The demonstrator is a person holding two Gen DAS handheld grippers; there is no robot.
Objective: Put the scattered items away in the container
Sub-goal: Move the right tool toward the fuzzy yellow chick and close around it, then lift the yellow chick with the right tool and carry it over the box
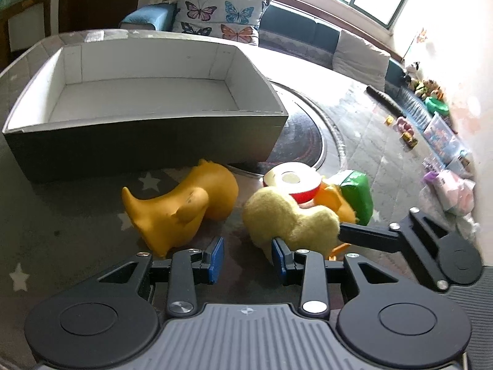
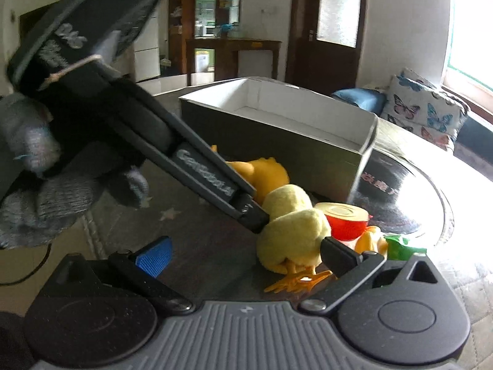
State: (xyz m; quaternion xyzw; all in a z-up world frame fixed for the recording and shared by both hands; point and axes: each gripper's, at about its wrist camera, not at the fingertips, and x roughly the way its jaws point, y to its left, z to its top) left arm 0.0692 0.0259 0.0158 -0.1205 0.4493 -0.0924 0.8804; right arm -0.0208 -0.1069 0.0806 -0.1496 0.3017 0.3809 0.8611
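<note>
On my far left sits the open grey container (image 1: 144, 141), white inside, on the desk (image 1: 71, 215). In front of it the orange rubber toy (image 1: 181, 206) lies on its side, just beside my left claw (image 1: 248, 257), whose blue pads stand apart with nothing between them (the right-hand pad touches the plush's edge). Next comes the yellow plush duck (image 1: 289, 219), lying near the container's front corner. My right claw (image 2: 246, 251) is spread wide around the duck, one finger against its far side, not yet squeezing. Behind the duck lie a red-and-white tape roll (image 1: 292, 183) and a green packet (image 1: 359, 194).
</note>
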